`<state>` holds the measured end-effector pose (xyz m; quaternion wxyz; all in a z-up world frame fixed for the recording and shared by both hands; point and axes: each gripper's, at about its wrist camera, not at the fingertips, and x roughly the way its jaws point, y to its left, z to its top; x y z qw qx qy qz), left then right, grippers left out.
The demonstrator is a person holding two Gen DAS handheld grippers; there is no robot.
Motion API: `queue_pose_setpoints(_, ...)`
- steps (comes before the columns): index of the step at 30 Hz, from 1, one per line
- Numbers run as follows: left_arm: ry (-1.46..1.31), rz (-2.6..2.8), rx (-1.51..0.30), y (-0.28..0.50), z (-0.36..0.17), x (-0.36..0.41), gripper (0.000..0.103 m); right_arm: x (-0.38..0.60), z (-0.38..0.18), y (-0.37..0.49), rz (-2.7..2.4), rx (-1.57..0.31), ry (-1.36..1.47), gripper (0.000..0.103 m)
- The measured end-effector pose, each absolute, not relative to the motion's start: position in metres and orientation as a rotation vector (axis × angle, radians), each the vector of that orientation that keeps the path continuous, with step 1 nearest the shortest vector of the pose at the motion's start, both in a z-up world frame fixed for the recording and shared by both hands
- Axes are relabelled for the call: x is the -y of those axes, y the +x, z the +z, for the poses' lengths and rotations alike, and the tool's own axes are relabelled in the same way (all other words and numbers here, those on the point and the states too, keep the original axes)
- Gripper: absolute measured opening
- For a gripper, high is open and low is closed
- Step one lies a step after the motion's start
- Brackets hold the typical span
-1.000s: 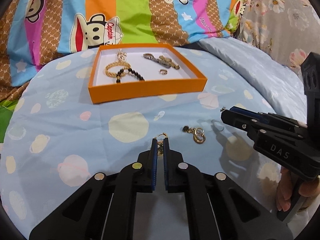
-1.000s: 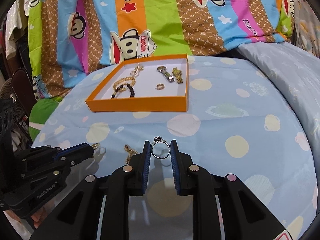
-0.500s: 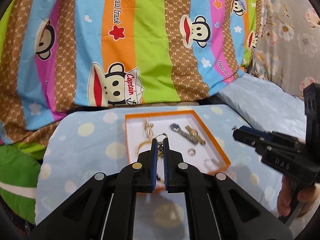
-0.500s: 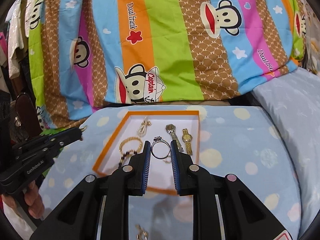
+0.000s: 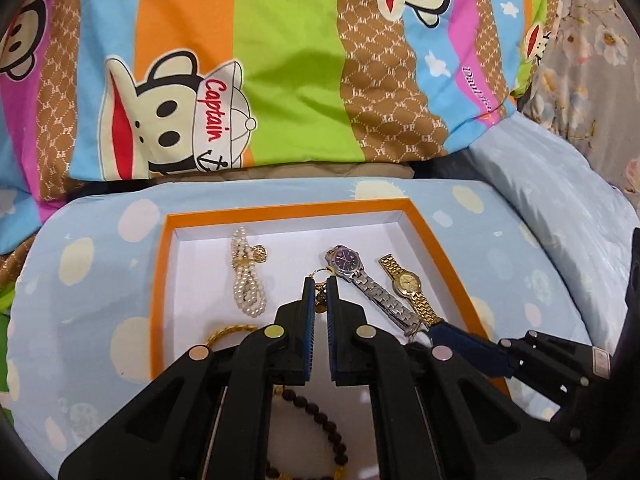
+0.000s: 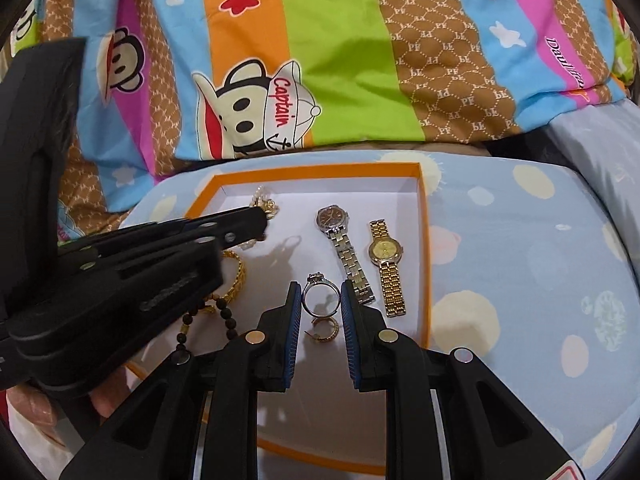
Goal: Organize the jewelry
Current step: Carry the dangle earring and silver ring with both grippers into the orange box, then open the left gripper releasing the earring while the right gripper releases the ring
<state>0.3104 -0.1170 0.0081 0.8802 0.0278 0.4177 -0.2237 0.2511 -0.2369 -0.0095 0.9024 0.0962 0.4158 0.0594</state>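
Over the tray: both grippers above the orange tray [image 6: 425, 248], white inside, on a pale blue spotted sheet [image 6: 520, 264].
Left gripper [image 5: 320, 280]: clenched on a small gold earring [image 5: 320, 295], hoop poking out past the tips, above the middle of the tray.
Right gripper [image 6: 321, 294]: grasping a silver ring [image 6: 320, 298] upright between the blue pads, stone setting on top, over the near part of the tray.
Under the ring: a gold hoop earring [image 6: 326, 330] flat on the tray floor.
Right side of tray: silver watch [image 6: 342, 248] and gold watch [image 6: 386, 264] side by side, straps running near to far.
Far left of tray: pearl bracelet [image 5: 246, 280] with a gold charm.
Near left of tray: gold chain bracelet [image 6: 236, 276] and dark bead bracelet [image 5: 320, 420], partly hidden by the left gripper.
Behind: striped cartoon-monkey blanket [image 5: 280, 80].
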Motion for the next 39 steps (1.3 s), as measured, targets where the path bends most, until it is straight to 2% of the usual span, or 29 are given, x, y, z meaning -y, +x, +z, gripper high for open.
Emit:
queue_pose_setpoints(7,0.038,-0.463,-0.893,0.322,-0.005,0.119,0.005,0.23,-0.014,0.26,0.133,-0.869,0.175,0.019)
queue_pose_setpoints(9,0.019,-0.451,-0.887,0.322,-0.003,0.115,0.014,0.228,-0.015,0.262,0.136,-0.871,0.171,0.019)
queue_pose_setpoints(12,0.001,-0.427,-0.876,0.323,0.0,0.109,0.021,0.224,-0.016,0.267,0.137,-0.874,0.156,0.019)
queue_pose_setpoints(26,-0.034,-0.399,-0.853,0.319,0.007,0.096,0.022,0.215,-0.02,0.272,0.148,-0.867,0.12,0.021)
queue_pose_setpoints(34,-0.026,-0.356,-0.803,0.285,0.02,0.072,0.022,0.235,0.015,0.224,0.109,-0.771,0.179,0.021)
queue_pose_setpoints(39,0.013,-0.327,-0.774,0.251,0.023,0.065,0.022,0.24,0.019,0.182,0.08,-0.752,0.2,0.029)
